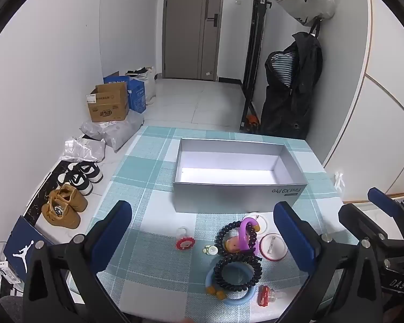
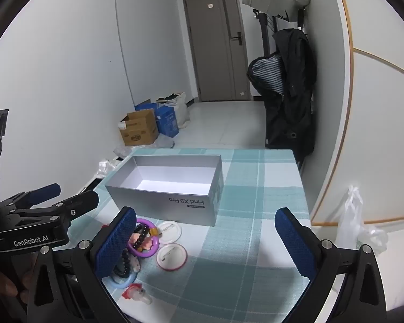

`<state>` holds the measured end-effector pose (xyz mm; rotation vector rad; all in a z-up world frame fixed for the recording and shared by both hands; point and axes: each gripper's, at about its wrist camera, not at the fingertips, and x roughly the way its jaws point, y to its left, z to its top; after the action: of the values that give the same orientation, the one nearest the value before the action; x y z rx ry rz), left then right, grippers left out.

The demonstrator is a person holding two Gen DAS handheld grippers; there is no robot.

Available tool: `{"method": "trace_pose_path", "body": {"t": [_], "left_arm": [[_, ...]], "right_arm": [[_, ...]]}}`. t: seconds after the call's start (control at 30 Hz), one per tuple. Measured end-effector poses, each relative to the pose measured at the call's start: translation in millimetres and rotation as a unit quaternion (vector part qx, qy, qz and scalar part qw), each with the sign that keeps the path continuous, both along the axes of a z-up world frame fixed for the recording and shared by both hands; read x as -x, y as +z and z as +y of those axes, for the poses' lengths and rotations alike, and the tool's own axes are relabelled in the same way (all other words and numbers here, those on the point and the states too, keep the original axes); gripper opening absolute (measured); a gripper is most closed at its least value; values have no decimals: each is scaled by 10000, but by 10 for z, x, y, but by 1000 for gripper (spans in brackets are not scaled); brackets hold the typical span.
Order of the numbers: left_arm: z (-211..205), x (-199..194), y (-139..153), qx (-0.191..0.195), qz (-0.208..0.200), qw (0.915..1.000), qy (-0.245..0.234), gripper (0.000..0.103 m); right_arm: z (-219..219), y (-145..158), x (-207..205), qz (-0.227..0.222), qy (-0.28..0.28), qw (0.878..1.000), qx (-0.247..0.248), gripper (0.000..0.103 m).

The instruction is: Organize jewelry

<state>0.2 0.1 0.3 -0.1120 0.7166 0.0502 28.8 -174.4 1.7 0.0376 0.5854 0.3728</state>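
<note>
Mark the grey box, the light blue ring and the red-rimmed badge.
grey box (image 1: pixel 237 197): left wrist view, on its near outer wall.
light blue ring (image 1: pixel 249 294): left wrist view, on its near right arc.
red-rimmed badge (image 2: pixel 172 256): right wrist view, on its white face.

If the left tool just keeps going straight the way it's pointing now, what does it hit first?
Probably the near wall of the open grey box, or the tablecloth before it. The left tool is open and holds nothing; depth is unclear.
</note>
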Motion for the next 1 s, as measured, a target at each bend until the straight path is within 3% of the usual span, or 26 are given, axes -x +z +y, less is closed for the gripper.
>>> {"method": "trace_pose_path", "body": {"t": [0.13,0.4,1.0], "left_arm": [[-26,3,7,-154,-130,9998,2,102],[58,30,20,79,-117,9999,9,102],[90,51,-8,82,-125,9999,-18,102]], "right_arm": [[-8,-9,11,6,11,10000,-10,103],[0,40,3,14,34,10000,-46,103],[12,17,31,-36,40,10000,-9,103]]}}
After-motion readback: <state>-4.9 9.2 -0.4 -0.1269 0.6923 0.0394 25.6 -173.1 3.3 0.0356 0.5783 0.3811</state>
